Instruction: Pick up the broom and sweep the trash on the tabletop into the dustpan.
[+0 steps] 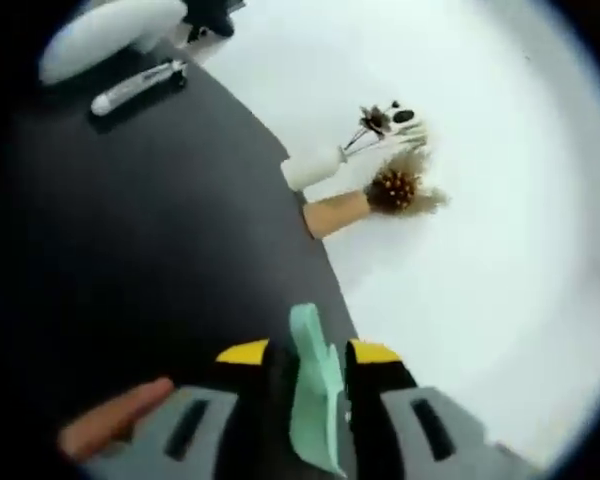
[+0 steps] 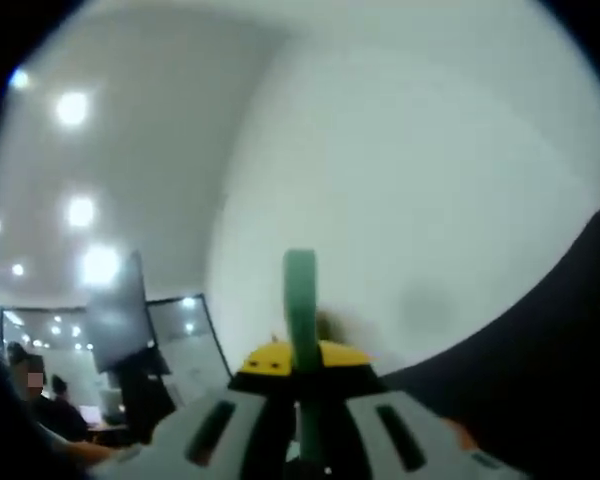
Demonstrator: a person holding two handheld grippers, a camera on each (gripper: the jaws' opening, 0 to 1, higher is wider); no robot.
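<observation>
In the left gripper view, the left hand-held gripper (image 1: pixel 318 365) is closest. Its jaws are pinching a thin mint-green handle (image 1: pixel 315 400) that stands up between them. This could be the dustpan or the broom; I cannot tell which. A finger (image 1: pixel 115 420) shows just beside the gripper, low on the left.

A bit farther on, the white tabletop (image 1: pixel 500 250) meets a dark area. On the white part lies the trash (image 1: pixel 385 170): a small white bottle shape, a brown tube, and fluffy brown bits, all in one little pile. It is well apart from the gripper. Far off on the dark area lies a silver pen-like thing (image 1: pixel 138 88).

In the right gripper view, the right hand-held gripper (image 2: pixel 302 365) pinches a darker green handle (image 2: pixel 301 310). It points up at a white wall and ceiling lights (image 2: pixel 80 210).

Both tools seem picked up. The sweeping looks not yet started, as the trash sits in its pile.
</observation>
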